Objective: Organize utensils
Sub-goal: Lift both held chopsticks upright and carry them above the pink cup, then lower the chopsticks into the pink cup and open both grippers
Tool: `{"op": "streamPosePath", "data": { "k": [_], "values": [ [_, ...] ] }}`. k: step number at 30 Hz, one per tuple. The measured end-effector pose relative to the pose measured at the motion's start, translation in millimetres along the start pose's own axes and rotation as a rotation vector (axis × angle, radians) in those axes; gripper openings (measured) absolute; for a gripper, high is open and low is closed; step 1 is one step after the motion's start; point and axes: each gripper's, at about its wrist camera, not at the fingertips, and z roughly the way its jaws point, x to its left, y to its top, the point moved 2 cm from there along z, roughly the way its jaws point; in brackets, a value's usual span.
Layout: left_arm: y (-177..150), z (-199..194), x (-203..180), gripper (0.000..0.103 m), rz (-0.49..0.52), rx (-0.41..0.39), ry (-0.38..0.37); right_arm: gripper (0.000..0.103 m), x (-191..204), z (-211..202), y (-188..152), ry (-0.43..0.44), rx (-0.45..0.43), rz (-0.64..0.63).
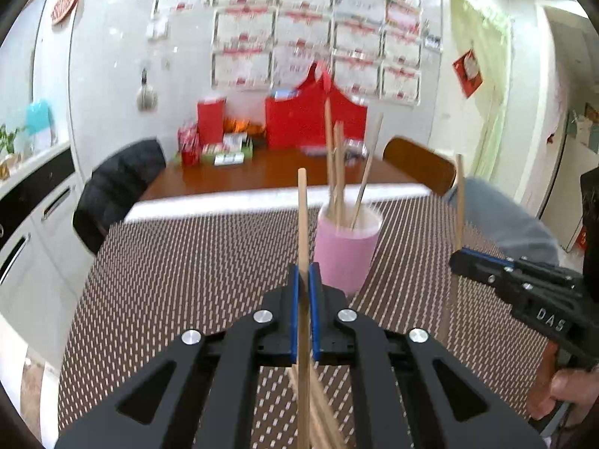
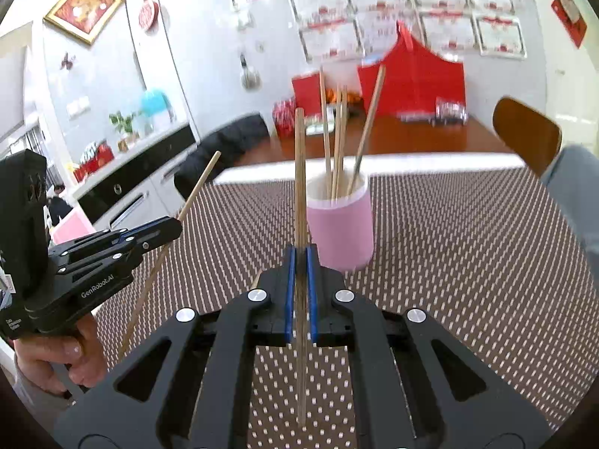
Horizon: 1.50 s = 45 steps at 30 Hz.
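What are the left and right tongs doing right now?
Left tongs: shut on a thin wooden chopstick.
Right tongs: shut on another thin wooden chopstick.

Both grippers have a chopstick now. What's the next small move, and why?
Probably carry the left gripper forward over the pink cup until its chopstick stands above the rim. Both jaws are shut on upright chopsticks, the cup already holds several, and it sits just ahead. Moving one at a time avoids crossing the right gripper.
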Motion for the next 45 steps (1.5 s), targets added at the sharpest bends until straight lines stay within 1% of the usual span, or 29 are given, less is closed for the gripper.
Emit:
{"op": "streamPosePath", "data": {
  "k": [4,11,16,19,22,25,29,31,34,39,45],
  "values": [
    [36,-4,-9,0.005,0.007,-0.091,-0.004,0.006,6,-9,25,0.003,-0.08,-0.022],
    [81,-17,-21,0.005,0.016,-0.222,-0.016,0.006,9,-26,72,0.004,-0.193,-0.064],
    [110,-15,-22,0.005,0.014,-0.295,-0.034,0.006,12,-34,102,0.008,-0.243,-0.097],
    [126,-8,-18,0.005,0.006,-0.322,-0.048,0.006,11,-34,118,0.012,-0.26,-0.104],
    [142,0,-15,0.005,-0.005,-0.36,-0.077,0.006,7,-33,136,0.019,-0.276,-0.103],
    [158,12,-13,0.005,-0.015,-0.404,-0.122,0.006,4,-29,152,0.012,-0.287,-0.112],
    [168,33,-14,0.005,-0.044,-0.438,-0.183,0.006,-4,-12,165,-0.012,-0.272,-0.126],
    [169,48,-16,0.005,-0.057,-0.452,-0.214,0.006,-9,-2,166,-0.02,-0.257,-0.127],
    [165,69,-18,0.005,-0.076,-0.456,-0.238,0.006,-17,11,163,-0.022,-0.234,-0.12],
    [155,108,-21,0.005,-0.104,-0.443,-0.276,0.006,-30,28,159,-0.025,-0.206,-0.109],
    [137,147,-19,0.005,-0.142,-0.397,-0.29,0.006,-40,44,150,-0.031,-0.171,-0.105]
  ]
}}
